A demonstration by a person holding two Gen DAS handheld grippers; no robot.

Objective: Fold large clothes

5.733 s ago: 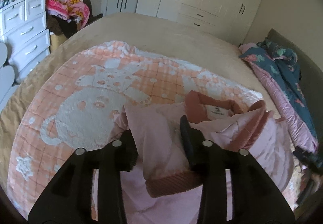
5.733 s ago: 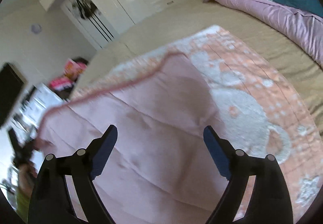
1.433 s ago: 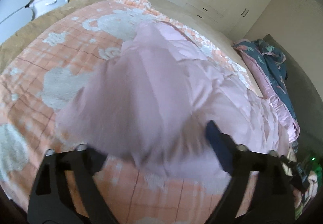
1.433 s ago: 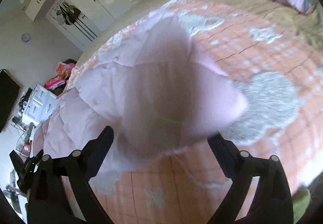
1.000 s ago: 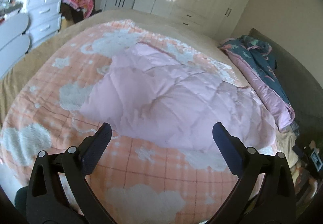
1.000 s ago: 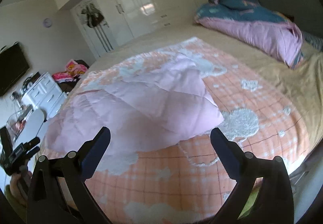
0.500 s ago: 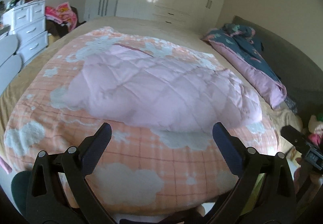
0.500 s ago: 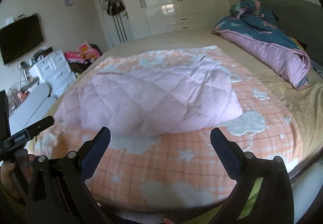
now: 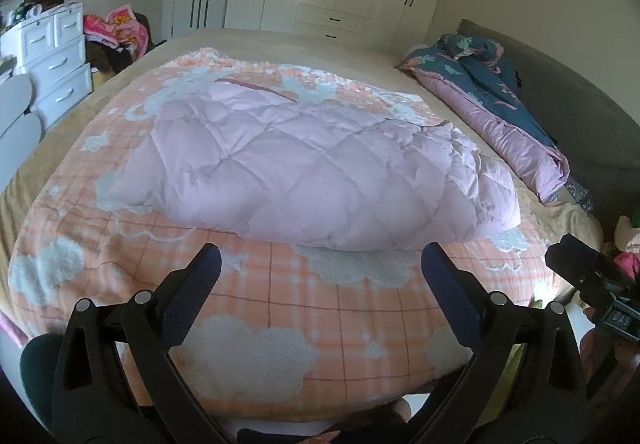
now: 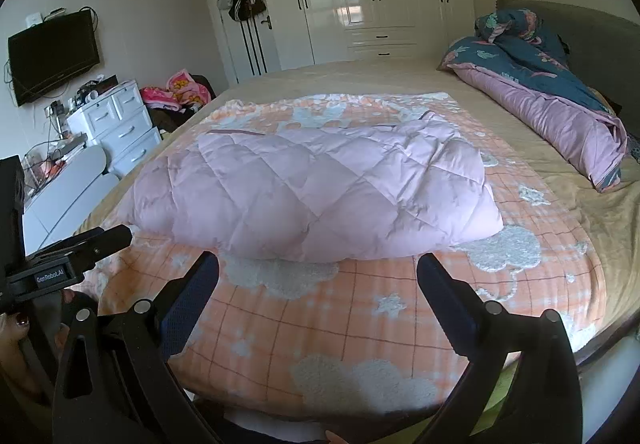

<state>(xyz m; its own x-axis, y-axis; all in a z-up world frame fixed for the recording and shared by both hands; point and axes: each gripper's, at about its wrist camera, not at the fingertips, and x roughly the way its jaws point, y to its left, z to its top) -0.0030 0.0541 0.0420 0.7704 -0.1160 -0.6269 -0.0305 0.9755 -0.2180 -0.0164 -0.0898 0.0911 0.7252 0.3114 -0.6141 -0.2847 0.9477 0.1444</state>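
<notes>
Both grippers empty and spread wide. Left gripper [image 9: 320, 264] hovered off the near edge of the bed, nothing between the fingers. Same for the right gripper [image 10: 318, 272], fingers well apart, clear of fabric. Pink quilted jacket [image 9: 304, 168] lay folded into a wide puffy slab, centred on the orange-and-white blanket [image 9: 280, 324], touched by neither gripper. Dark trim line visible along its far edge; possibly a zipper or hem, too small to tell. Blue-and-pink duvet [image 10: 560, 100] bunched along the far right side by the headboard, well apart from the jacket. White drawer unit [image 10: 120, 124] off to the left.
</notes>
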